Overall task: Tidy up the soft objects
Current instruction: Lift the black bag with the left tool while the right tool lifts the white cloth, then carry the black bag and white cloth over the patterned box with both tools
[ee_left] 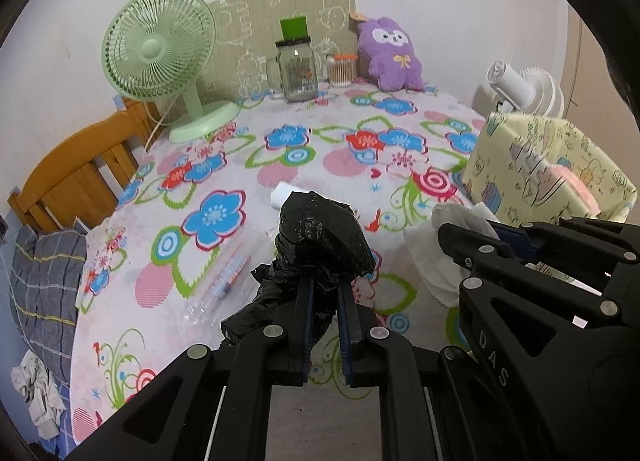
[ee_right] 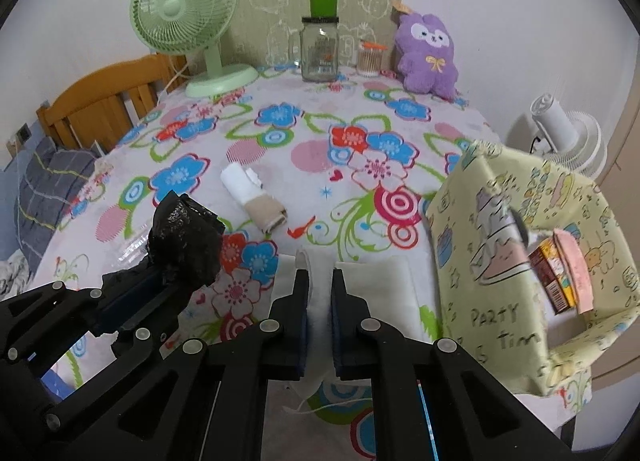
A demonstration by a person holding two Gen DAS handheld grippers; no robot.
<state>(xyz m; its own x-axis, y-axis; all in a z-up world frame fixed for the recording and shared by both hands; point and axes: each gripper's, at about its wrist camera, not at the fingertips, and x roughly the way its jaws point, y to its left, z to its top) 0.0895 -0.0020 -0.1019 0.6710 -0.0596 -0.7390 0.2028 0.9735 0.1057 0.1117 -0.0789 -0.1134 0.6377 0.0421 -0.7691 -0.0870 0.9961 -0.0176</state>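
A black bag (ee_left: 320, 233) is clamped between the closed jaws of the left gripper (ee_left: 326, 293), bulging past the fingertips above the tablecloth (ee_left: 248, 149). A white cloth (ee_right: 396, 281) is pinched in the closed right gripper (ee_right: 320, 281), just left of the yellow box (ee_right: 500, 261). A rolled bandage (ee_right: 256, 197) is left lying farther left of the box, beyond both grippers.

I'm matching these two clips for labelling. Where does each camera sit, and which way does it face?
Left wrist: on the left gripper, looking down its fingers at the black plastic bag they clamp; the right gripper shows beside it.
Right wrist: on the right gripper, shut on white cloth; the left gripper shows.
Both share the green fan, glass jar, purple plush and yellow bag.
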